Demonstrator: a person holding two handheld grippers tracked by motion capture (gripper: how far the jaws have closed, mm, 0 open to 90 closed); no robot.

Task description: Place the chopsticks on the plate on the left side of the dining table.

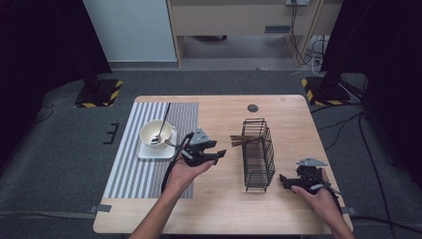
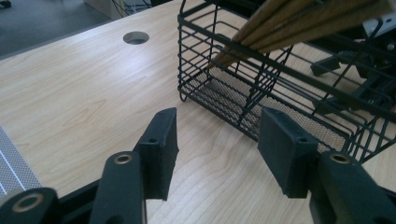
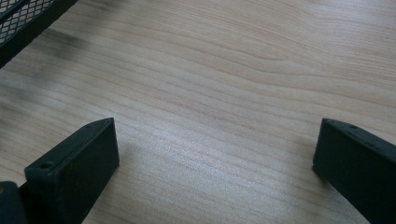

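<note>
The tabletop (image 1: 219, 199) carries one wire basket (image 1: 259, 154), one bundle of wooden sticks (image 1: 243, 140), one cup (image 1: 155, 133), one saucer (image 1: 149, 151), one spoon (image 1: 163, 124), one striped mat (image 1: 144, 174) and two tongs.

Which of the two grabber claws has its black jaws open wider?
The right gripper, near the table's right edge, has its jaws spread far apart. The left gripper, beside the wire basket, has its jaws closer together, with nothing between them.

Table (image 1: 224, 199): pale wood grain, smooth matt. Basket (image 2: 261, 88): black wire, mesh floor. Sticks (image 2: 299, 21): brown wood. Cup (image 1: 155, 133): glossy cream ceramic.
</note>
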